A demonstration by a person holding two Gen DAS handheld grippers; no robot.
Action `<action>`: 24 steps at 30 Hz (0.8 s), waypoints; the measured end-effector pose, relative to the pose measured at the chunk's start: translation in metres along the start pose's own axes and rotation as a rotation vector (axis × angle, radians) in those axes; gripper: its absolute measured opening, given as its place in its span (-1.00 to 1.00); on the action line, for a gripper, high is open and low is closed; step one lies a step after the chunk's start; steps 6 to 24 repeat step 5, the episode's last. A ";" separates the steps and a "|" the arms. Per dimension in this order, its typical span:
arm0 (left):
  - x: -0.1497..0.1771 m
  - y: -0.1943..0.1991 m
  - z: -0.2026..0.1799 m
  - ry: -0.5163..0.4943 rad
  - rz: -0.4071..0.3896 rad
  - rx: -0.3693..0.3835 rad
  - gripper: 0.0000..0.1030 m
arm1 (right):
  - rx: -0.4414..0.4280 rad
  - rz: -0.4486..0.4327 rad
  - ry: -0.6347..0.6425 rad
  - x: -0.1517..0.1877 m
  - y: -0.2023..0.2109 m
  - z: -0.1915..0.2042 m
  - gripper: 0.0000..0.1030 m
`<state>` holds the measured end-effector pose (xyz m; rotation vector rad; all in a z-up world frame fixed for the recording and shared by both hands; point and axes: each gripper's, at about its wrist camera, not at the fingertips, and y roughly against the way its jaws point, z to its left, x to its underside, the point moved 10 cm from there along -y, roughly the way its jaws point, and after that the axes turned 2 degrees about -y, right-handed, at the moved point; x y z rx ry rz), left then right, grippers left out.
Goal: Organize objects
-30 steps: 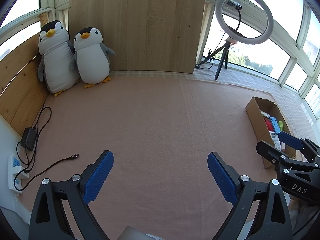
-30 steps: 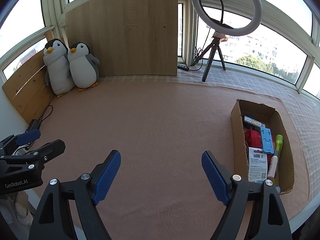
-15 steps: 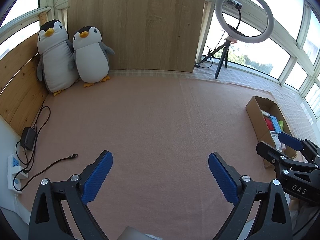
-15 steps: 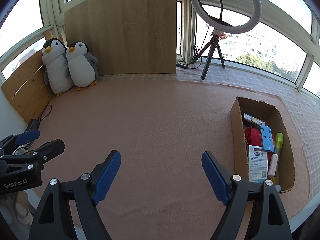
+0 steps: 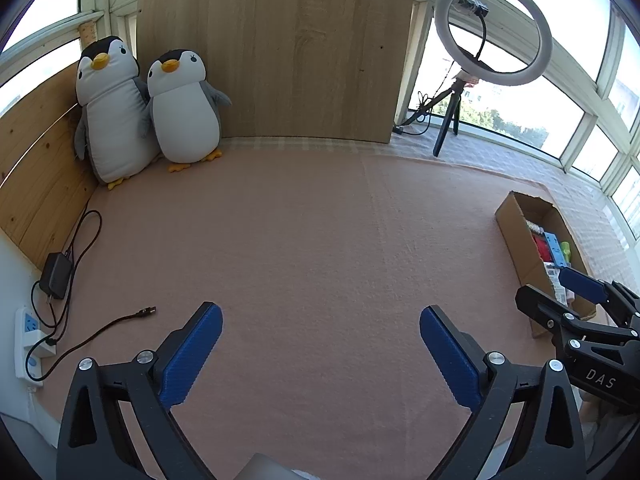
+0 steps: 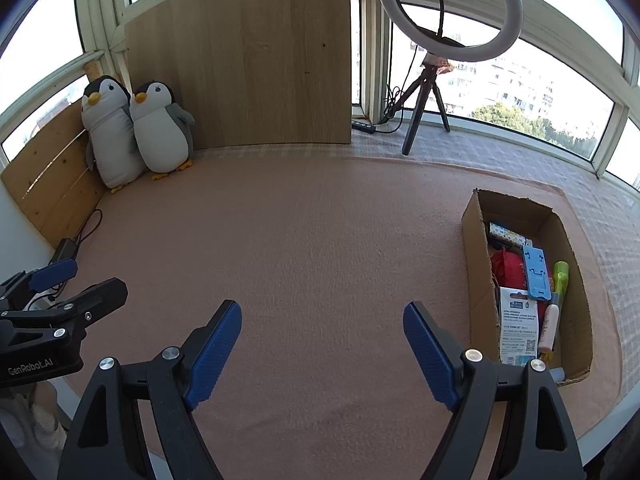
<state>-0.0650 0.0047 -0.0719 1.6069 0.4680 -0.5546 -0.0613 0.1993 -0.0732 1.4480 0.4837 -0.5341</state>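
An open cardboard box (image 6: 476, 248) (image 5: 516, 228) stands at the right of the pink mat, filled with several small items: a blue stand (image 6: 534, 266), a red object (image 6: 508, 268), a white card pack (image 6: 516, 328), a green tube (image 6: 560, 278). My right gripper (image 6: 322, 328) is open and empty, hovering over the mat's near edge, left of the box. My left gripper (image 5: 320, 332) is open and empty too, further left. Each gripper shows in the other's view: the right one (image 5: 560, 296), the left one (image 6: 80, 280).
Two plush penguins (image 5: 152, 108) (image 6: 136, 132) lean in the far left corner against wooden boards (image 5: 276, 48). A ring light on a tripod (image 6: 444, 20) (image 5: 492, 28) stands at the back right. A power strip (image 5: 28, 336), adapter (image 5: 56, 276) and loose cable (image 5: 120, 320) lie along the left edge.
Both grippers have stayed open and almost still; the views shift only slightly.
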 end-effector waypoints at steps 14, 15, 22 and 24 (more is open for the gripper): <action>0.003 -0.007 0.002 0.001 0.016 0.004 0.97 | 0.004 0.008 -0.002 0.002 -0.004 -0.001 0.55; 0.003 -0.007 0.002 0.001 0.016 0.004 0.97 | 0.004 0.008 -0.002 0.002 -0.004 -0.001 0.55; 0.003 -0.007 0.002 0.001 0.016 0.004 0.97 | 0.004 0.008 -0.002 0.002 -0.004 -0.001 0.55; 0.003 -0.007 0.002 0.001 0.016 0.004 0.97 | 0.004 0.008 -0.002 0.002 -0.004 -0.001 0.55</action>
